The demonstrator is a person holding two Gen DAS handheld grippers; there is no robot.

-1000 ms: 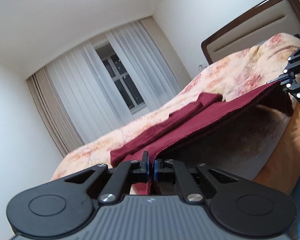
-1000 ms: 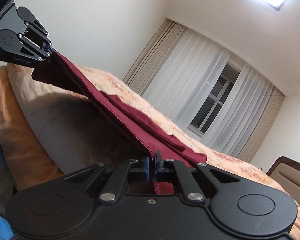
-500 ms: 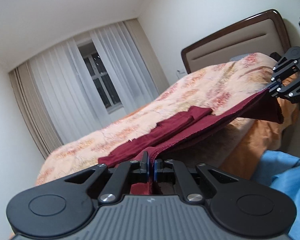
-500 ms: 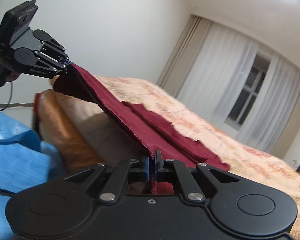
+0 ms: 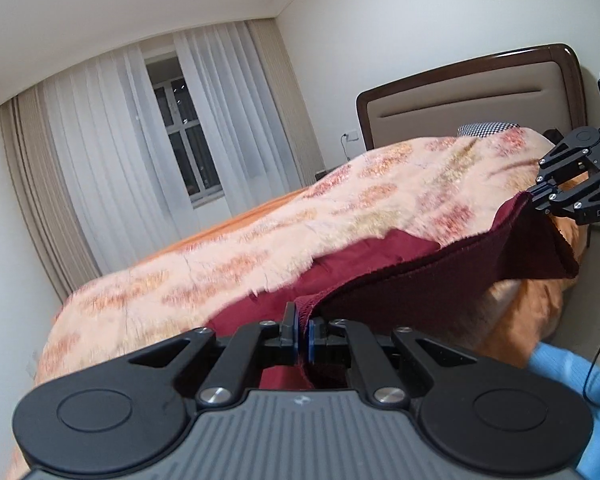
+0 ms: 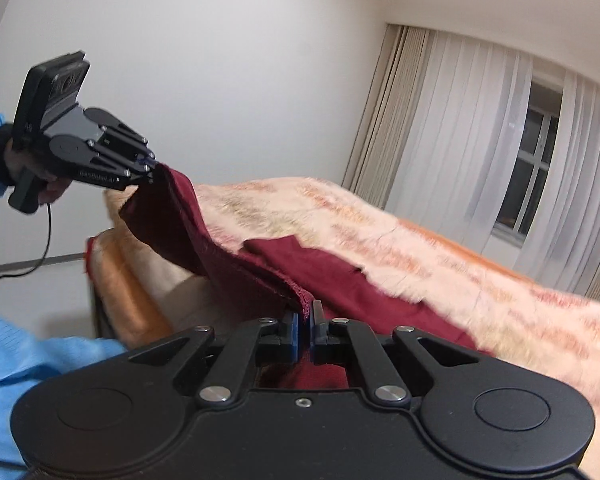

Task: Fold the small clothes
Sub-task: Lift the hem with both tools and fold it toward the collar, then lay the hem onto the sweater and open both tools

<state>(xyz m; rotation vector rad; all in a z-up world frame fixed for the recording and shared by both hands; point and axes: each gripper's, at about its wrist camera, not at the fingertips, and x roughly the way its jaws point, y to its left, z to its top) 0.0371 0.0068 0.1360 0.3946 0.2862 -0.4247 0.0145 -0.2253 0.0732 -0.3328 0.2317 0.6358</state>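
From the left wrist, the left gripper point(image 5: 303, 330) is pinched tight on the maroon garment's point(image 5: 440, 280) edge, raised over the floral blanket point(image 5: 340, 216). From the right wrist, the right gripper point(image 6: 305, 328) clamps its other corner, cloth hanging between both.

Faint pale lettering, seemingly "GenRobot.AI", along the side of the left tongs point(image 6: 150, 170) in the right wrist view. Letters "DAS", cut off by the frame edge, on the right tongs point(image 5: 534, 195).
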